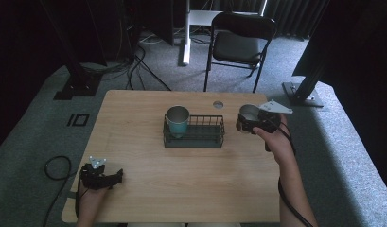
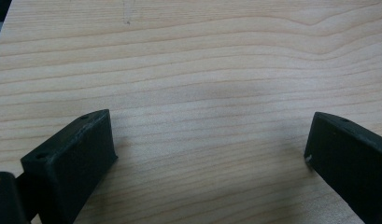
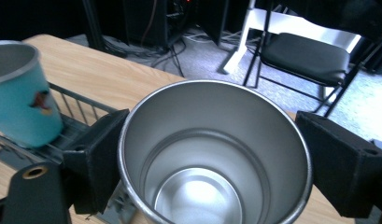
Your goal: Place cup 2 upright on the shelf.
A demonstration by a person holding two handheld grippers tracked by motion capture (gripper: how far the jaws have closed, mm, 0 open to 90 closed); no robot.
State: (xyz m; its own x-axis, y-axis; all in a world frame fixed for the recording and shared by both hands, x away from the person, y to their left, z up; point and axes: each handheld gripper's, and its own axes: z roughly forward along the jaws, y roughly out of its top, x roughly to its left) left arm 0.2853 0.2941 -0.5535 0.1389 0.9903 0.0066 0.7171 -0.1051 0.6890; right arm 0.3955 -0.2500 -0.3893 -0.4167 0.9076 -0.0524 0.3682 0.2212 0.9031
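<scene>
Steel cup [image 3: 212, 154] sits clamped in my right gripper [image 1: 251, 122], just right of the wire basket [image 1: 195, 135] holding a teal cup [image 1: 177, 121]. My left gripper [image 2: 207, 154] rests spread wide over bare table [image 2: 202, 56].

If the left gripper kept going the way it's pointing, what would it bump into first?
Probably nothing but the bare wooden table: the left gripper, jaws open, points low across it. How soon it would touch is unclear.

Two cups [image 1: 177, 120] [image 1: 248, 113], one wire basket [image 1: 207, 135]
</scene>
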